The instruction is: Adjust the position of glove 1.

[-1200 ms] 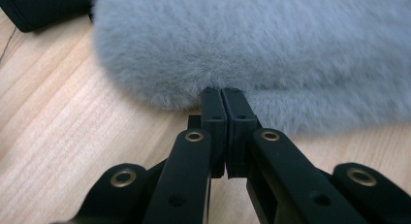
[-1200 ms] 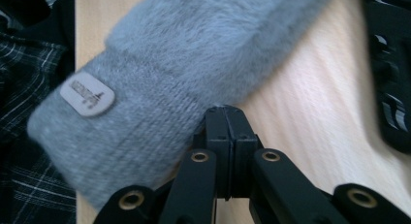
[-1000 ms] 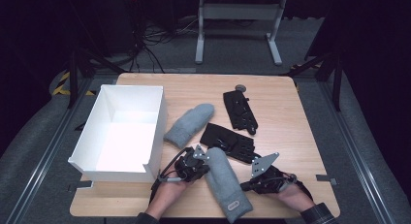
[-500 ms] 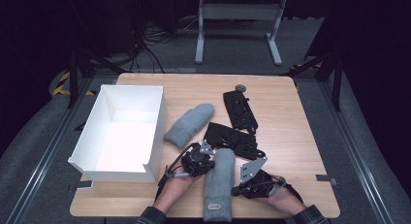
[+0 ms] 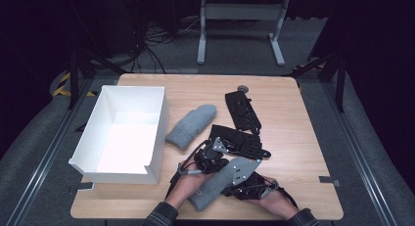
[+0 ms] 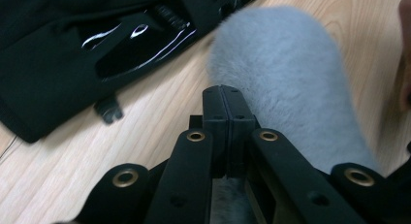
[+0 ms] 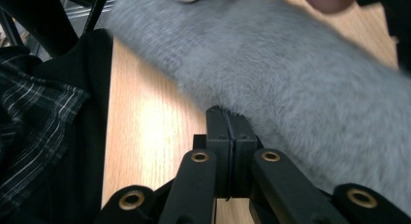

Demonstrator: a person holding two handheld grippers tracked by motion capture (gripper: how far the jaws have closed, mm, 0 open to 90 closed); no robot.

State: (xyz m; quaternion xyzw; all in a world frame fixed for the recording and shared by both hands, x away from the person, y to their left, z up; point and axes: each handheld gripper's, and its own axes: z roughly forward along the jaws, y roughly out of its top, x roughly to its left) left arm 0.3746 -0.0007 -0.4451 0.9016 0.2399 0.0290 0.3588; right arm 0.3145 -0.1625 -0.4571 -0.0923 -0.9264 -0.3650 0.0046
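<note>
A grey fuzzy mitten [image 5: 211, 186] lies slanted near the table's front edge, between the person's two hands. My left gripper [image 5: 211, 162] is shut on its upper end; in the left gripper view the jaws [image 6: 224, 94] meet with the grey mitten [image 6: 286, 78] bulging past them to the right. My right gripper [image 5: 241, 181] is shut on the mitten's right edge; in the right gripper view the tips [image 7: 227, 115] pinch the rim of the grey mitten [image 7: 300, 73]. A second grey mitten [image 5: 192, 125] rests flat at mid-table.
An open white box [image 5: 128, 133] stands at the left. Two black gloves [image 5: 242, 111] [image 5: 242, 142] lie right of centre, one close behind my left gripper, seen also as the black glove [image 6: 58, 54]. A small round disc [image 5: 242, 89] sits at the back. A plaid sleeve [image 7: 34, 127] is nearby.
The held mitten has swung from pointing toward the front right to slanting toward the front left, and both grippers have shifted with it.
</note>
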